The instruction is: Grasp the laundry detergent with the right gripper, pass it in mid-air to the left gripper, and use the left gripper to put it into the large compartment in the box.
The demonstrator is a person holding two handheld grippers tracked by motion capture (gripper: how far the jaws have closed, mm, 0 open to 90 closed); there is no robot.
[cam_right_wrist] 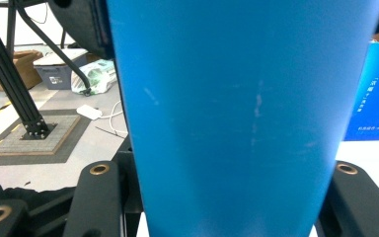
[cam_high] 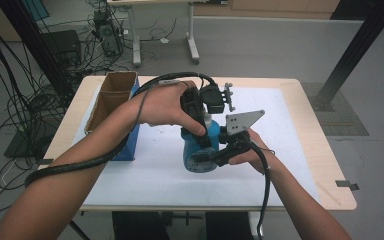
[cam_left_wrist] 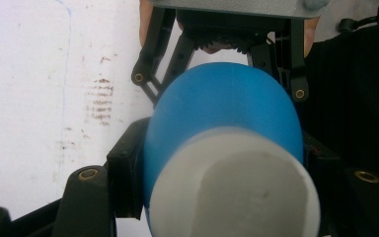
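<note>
Blue bottle (cam_high: 198,150), white cap (cam_left_wrist: 234,185): upright beside the cardboard box (cam_high: 111,100). Right gripper (cam_high: 219,154) clamps its body to steady it; left gripper (cam_high: 199,131) apparently closed around the cap, probably to twist.

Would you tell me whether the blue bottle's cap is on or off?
On: the white cap sits atop the blue bottle.

Smooth matt blue plastic bottle (cam_right_wrist: 246,113), lightly scuffed, matt white cap (cam_left_wrist: 234,190), brown cardboard box (cam_high: 111,97), pale wood table (cam_high: 310,115)
</note>
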